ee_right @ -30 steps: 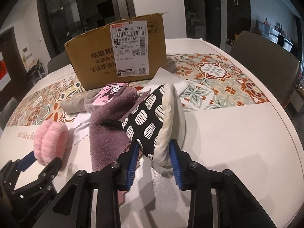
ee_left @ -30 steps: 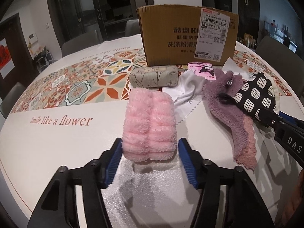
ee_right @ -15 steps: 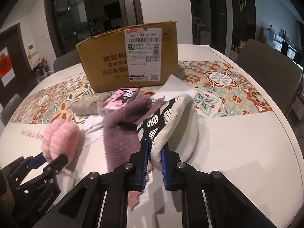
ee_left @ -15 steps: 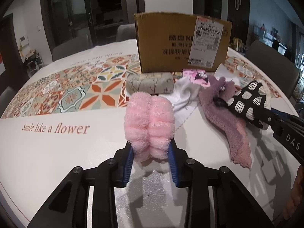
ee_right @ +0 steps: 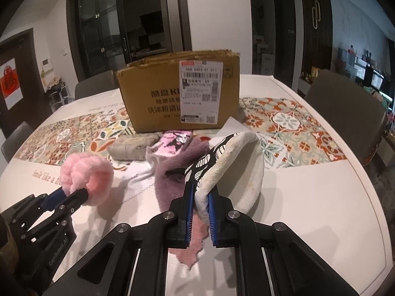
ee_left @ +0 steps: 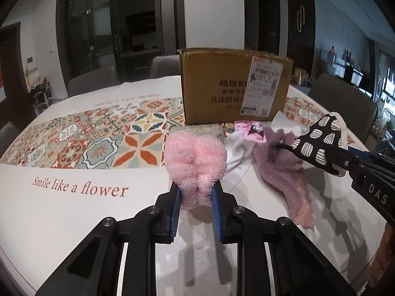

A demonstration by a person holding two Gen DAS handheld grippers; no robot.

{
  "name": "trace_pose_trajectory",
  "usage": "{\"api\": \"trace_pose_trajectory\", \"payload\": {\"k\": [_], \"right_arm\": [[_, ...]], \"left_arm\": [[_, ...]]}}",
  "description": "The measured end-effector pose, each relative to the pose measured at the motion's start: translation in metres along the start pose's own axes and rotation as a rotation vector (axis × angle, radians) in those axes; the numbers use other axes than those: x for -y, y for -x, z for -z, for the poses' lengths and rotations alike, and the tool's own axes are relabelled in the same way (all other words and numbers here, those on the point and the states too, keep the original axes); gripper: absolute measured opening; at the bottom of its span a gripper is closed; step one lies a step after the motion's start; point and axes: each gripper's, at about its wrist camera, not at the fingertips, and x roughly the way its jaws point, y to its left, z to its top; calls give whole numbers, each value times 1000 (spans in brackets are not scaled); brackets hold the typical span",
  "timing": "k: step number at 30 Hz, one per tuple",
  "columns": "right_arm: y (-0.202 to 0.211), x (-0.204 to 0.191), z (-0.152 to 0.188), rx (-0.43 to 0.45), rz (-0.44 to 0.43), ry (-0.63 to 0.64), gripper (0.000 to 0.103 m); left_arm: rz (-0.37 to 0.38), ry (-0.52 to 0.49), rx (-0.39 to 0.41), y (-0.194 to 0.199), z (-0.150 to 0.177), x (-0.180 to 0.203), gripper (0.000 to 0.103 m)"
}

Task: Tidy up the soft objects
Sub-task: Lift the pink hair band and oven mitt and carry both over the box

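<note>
Between the left gripper's (ee_left: 195,203) blue pads (ee_left: 176,204) a pale pink fluffy cloth (ee_left: 195,164) is showing; beyond it a brown cardboard box (ee_left: 234,86) is standing on orange-and-teal floral tiling of the white tablecloth (ee_left: 61,222). The right gripper (ee_right: 199,215) is pinching a black oven mitt (ee_right: 229,162) with white ovals and cream lining, above a mauve towel (ee_right: 172,172).

The white worktop (ee_right: 308,197) with a tiled strip carries a cardboard box (ee_right: 153,98), a grey roll (ee_right: 130,148), a white cloth (ee_right: 140,175) and a purple towel (ee_right: 170,172).

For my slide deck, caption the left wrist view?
Left gripper clamps a fluffy pink towel; right gripper holds a spotted mitt before a cardboard box.
</note>
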Motion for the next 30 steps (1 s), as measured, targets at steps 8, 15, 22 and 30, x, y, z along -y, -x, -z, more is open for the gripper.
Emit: {"api": "trace_pose_trajectory", "payload": {"k": [8,15,22,30], "right_arm": [[21,-10,-11,66,-7,15,13],[38,-16,-23,122,-12,24,13],[51,-13,-42,168,-13,9,13],[65,-7,-75,277,-9,9,13]], "left_arm": [[22,-13,59,18,-16,-6,24],[45,-9,123,32,-36,-8,24],[59,-22,218,50,-64,-6,24],[61,-45,348,65,-100,-4,24]]}}
